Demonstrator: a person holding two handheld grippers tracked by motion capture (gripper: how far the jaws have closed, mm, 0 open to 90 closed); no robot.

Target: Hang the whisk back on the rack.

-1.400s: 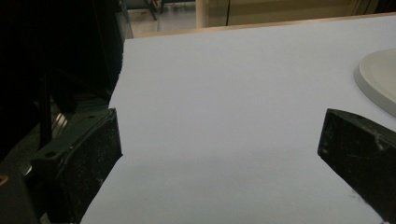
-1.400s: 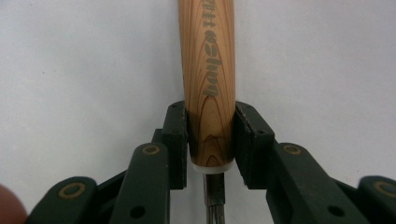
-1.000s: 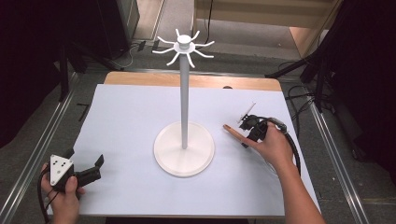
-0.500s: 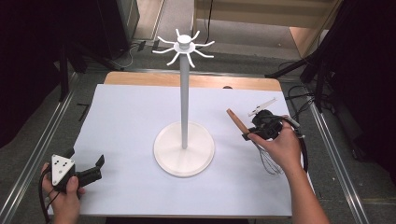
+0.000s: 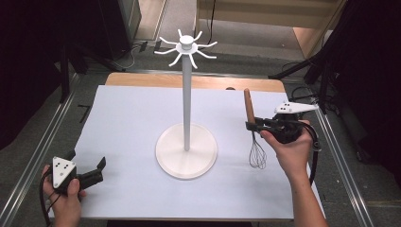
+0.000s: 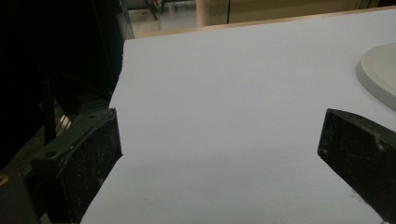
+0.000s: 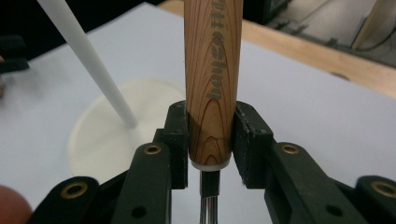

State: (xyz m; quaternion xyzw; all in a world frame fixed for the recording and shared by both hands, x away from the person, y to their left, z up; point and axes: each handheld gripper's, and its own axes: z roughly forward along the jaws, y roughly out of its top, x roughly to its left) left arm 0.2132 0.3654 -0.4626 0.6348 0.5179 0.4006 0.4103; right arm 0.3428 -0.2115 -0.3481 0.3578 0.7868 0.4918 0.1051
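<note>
The left gripper (image 5: 87,174) is held low at the near left corner of the white-covered table (image 5: 127,123), its black jaws spread wide with nothing between them. In the left gripper view the same wide gap is seen over bare white surface, with the left gripper (image 6: 219,154) pointed toward the edge of a round cream base at the far right. The hand (image 5: 64,201) holding it is seen at the bottom left of the high view.

At the middle of the table a tall white hook stand (image 5: 187,94) is set upright on its round cream base, a ring of curved prongs spread at its top.

To the right of the stand, clear of its base, a wire whisk with a brown wooden handle (image 5: 249,106) is carried upright and lifted above the table, handle up and wire loops hanging down. The right gripper (image 5: 255,126) is clamped on the lower end of the handle; in the right gripper view the jaws of the right gripper (image 7: 210,140) are pressed against both sides of the wood, just above the metal neck
</note>
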